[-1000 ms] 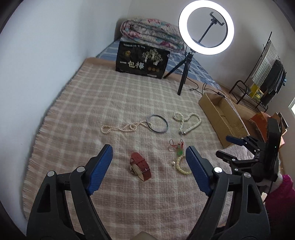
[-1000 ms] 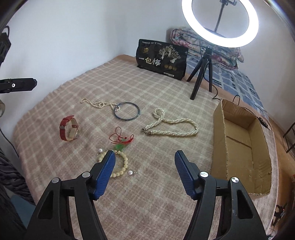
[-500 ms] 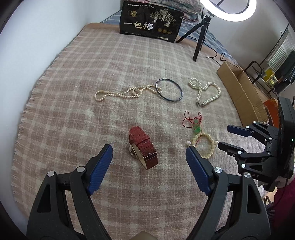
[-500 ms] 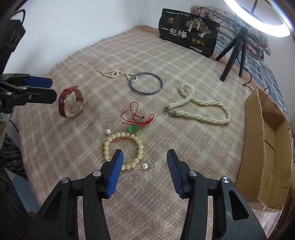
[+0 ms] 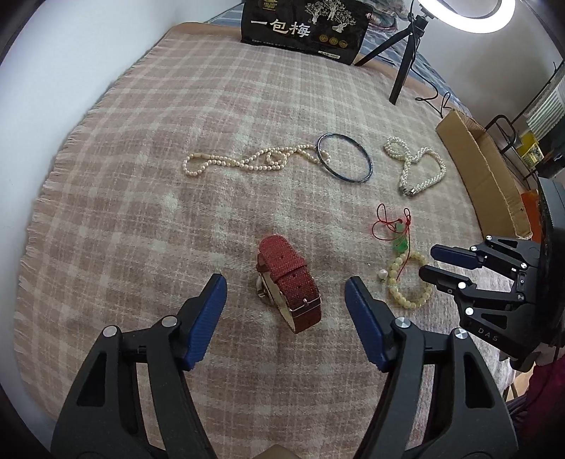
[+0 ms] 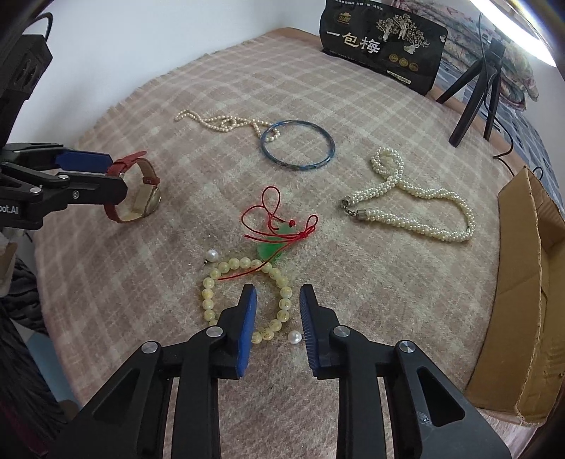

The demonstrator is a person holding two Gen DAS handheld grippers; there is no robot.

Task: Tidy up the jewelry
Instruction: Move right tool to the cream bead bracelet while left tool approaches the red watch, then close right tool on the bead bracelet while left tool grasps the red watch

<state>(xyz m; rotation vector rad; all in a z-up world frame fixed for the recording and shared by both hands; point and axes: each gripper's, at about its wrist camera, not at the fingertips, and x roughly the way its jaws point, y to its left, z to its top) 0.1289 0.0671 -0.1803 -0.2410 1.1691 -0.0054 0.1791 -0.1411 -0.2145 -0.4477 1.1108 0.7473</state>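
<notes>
A red-strapped watch point(image 5: 287, 282) point(image 6: 136, 190) lies on the plaid blanket between the open fingers of my left gripper point(image 5: 285, 291) point(image 6: 95, 176), untouched. My right gripper point(image 6: 277, 298) point(image 5: 432, 263) is open but narrowed, low over the right side of a yellow bead bracelet point(image 6: 243, 296) point(image 5: 409, 282). A red cord with a green pendant point(image 6: 279, 229) lies across the bracelet. Two loose pearl earrings point(image 6: 212, 255) point(image 6: 295, 336) lie beside it. Farther off lie a thin pearl necklace point(image 5: 247, 160) point(image 6: 226, 121), a blue bangle point(image 5: 344, 161) point(image 6: 298, 146) and a twisted pearl necklace point(image 5: 418, 166) point(image 6: 409, 208).
An open cardboard box point(image 6: 526, 282) point(image 5: 483, 166) stands at the blanket's right edge. A black printed bag point(image 5: 305, 26) point(image 6: 383, 46) and a ring-light tripod point(image 5: 402, 60) point(image 6: 473, 102) stand at the far end. The white wall runs along the left.
Both grippers have moved down and forward toward the blanket. The left now straddles the watch. The right has narrowed its fingers and closed in over the bead bracelet.
</notes>
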